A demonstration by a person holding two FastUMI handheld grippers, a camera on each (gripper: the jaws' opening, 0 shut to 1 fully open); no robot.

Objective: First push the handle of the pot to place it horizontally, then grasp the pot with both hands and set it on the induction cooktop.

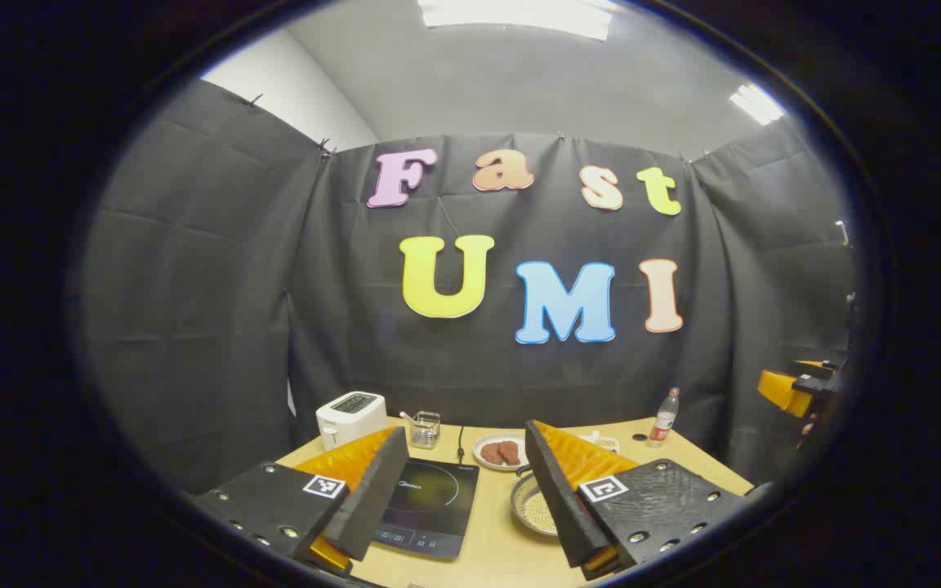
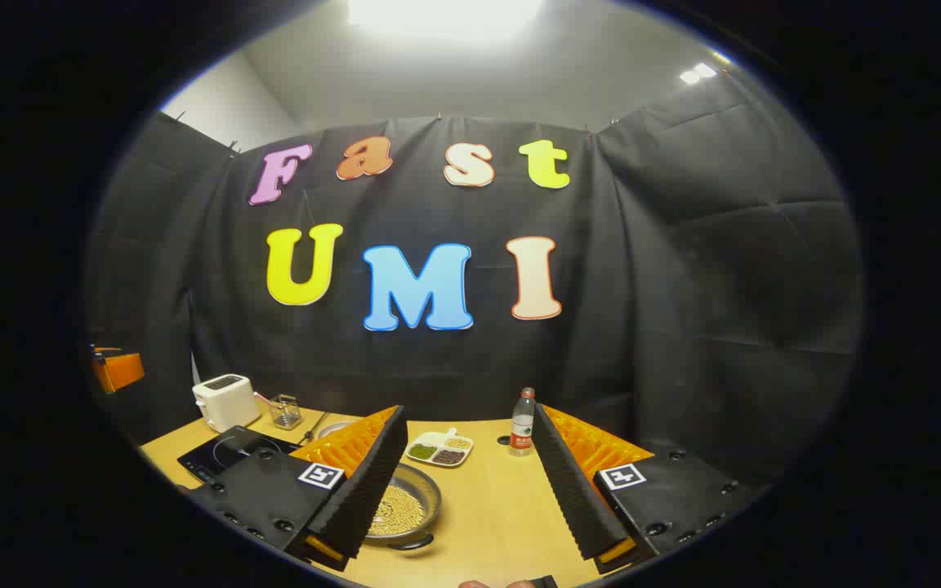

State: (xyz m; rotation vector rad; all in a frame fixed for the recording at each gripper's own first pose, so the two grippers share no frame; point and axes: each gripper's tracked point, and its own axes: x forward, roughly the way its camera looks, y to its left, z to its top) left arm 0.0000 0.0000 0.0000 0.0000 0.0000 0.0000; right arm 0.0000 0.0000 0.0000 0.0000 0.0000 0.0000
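A shallow metal pot (image 1: pixel 529 508) holding pale beans sits on the wooden table (image 1: pixel 491 547), just right of the black induction cooktop (image 1: pixel 430 500). My left gripper (image 1: pixel 466 510) hovers open above both, its right finger hiding part of the pot. In the right gripper view the pot (image 2: pixel 409 505) lies low and left, with a dark handle (image 2: pixel 410 541) at its near rim and the cooktop (image 2: pixel 221 452) farther left. My right gripper (image 2: pixel 470 502) stands open over bare table, its left finger covering the pot's left side. Neither gripper touches the pot.
A white toaster (image 1: pixel 350 415), a glass cup (image 1: pixel 424 429), a plate of brown pieces (image 1: pixel 499 452) and a bottle (image 1: pixel 665 416) line the table's back. A divided dish (image 2: pixel 439 449) sits behind the pot. The other gripper (image 1: pixel 797 384) shows at the right edge.
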